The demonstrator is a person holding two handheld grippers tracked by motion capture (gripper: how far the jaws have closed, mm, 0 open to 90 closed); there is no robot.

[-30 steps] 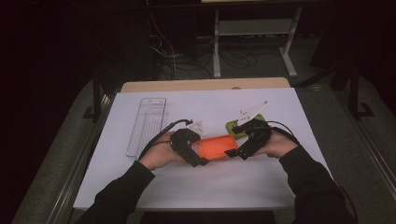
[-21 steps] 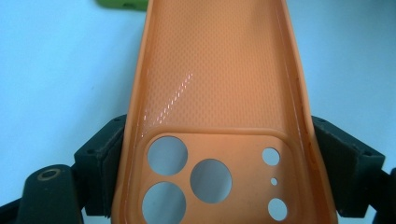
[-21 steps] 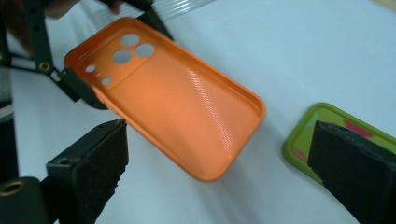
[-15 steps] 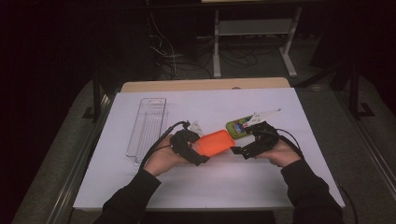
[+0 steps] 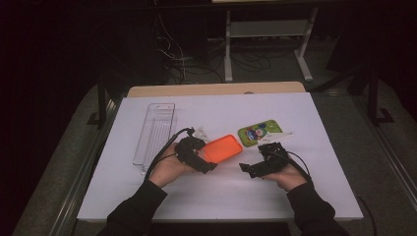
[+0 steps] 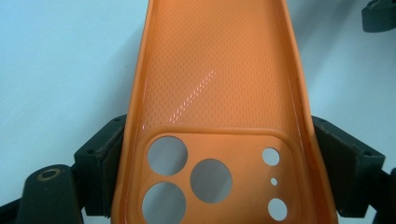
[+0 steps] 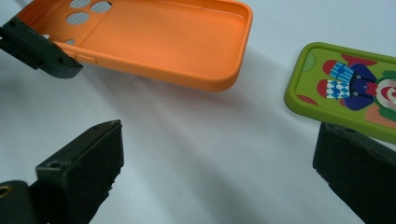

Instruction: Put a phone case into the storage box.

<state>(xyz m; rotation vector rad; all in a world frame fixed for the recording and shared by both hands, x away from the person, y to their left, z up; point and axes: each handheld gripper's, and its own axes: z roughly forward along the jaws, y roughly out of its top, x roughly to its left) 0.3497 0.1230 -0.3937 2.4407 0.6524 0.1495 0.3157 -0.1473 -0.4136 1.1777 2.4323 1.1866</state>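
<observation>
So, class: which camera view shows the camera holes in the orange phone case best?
The left gripper view: the orange phone case sits close up between the jaws, every hole clear. The right gripper view shows the holes at one far corner. The high view shows the case too small to tell.

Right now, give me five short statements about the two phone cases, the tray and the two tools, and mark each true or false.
1. The left tool is clamped on the orange silicone phone case. True.
2. The right tool holds the green cartoon-printed phone case. False: its jaws stand open with nothing between them, and that case lies on the table.
3. The clear plastic tray lies left of both cases in the high view. True.
4. The orange case shows its inner side with the camera cut-outs. True.
5. The green case sits inside the clear tray. False: it lies on the white table cover.
</observation>
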